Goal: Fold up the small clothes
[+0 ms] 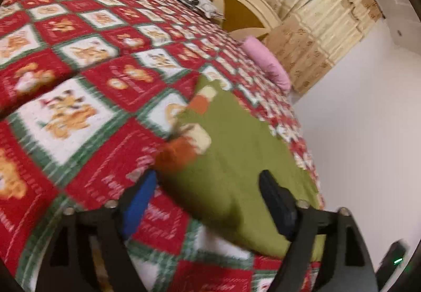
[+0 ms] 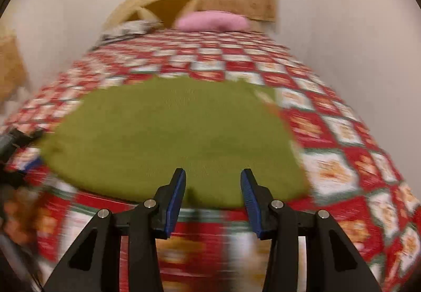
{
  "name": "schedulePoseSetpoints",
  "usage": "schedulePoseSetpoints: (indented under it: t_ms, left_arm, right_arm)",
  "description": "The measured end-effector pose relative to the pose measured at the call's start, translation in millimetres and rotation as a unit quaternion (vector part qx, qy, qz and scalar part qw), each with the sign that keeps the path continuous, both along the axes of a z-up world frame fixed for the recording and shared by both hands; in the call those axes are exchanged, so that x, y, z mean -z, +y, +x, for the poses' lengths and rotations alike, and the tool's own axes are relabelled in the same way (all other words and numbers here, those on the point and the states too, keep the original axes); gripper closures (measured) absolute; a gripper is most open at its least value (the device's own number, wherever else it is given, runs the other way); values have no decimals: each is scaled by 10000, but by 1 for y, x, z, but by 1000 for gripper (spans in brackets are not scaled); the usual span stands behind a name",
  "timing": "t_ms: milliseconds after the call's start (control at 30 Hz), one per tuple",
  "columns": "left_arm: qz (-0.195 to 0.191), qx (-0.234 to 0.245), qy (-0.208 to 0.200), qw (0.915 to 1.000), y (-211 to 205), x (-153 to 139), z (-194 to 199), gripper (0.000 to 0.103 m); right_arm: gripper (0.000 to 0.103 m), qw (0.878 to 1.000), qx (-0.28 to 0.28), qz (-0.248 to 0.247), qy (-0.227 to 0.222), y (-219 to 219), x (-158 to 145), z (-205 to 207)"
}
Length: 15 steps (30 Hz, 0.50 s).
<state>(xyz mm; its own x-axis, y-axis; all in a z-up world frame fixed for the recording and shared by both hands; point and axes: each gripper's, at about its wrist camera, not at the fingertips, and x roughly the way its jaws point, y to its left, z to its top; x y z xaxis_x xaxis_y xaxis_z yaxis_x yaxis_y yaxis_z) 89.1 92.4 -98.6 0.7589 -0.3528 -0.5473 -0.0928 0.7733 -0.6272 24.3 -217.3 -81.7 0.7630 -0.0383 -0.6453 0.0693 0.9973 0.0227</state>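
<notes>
Green garment (image 2: 168, 131) shows orange trim only in left view; both hand-held grippers apart.

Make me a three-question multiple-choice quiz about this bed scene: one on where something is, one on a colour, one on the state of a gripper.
1. Where does the pink pillow lie?
A. by the headboard
B. on the green garment
C. on the floor

2. What colour is the garment spread on the quilt?
A. blue
B. olive green
C. white

3. How does the right gripper stand?
A. clamped on the quilt
B. gripping the pillow
C. open, nothing between its fingers

Key: 1 A, it rests at the bed's far end; 2 B, green cloth; 3 C, a clear gap shows between the pads.
</notes>
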Motion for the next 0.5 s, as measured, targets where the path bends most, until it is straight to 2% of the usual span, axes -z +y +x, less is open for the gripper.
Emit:
schedulePoseSetpoints:
  t_ms: [100,167,300,400,467,500]
  left_arm:
    - [-209,-153,-56,9996,9,1,-7,19]
    - [-260,-82,31,9996,7,3,-10,19]
    - [-23,-34,-67,10000,-5,3,-10,12]
    - [-97,-191,-80,9997,-7,0,11,7]
    - [-247,-205,-18,9995,-7,0,31,12]
    - [-378,-194,-18,9991,-6,0,37,24]
  right_arm:
    - [58,9977,-635,248,37,39,-4,15]
    - [58,9943,-989,392,107,66,-1,27]
    - [58,9898,-1259,625,228,93,13,42]
    - [58,9847,-1247,1107,511,92,29,48]
    - [58,9804,-1255,1352,691,88,41,47]
    - [58,9806,-1284,1322,664,89,42,42]
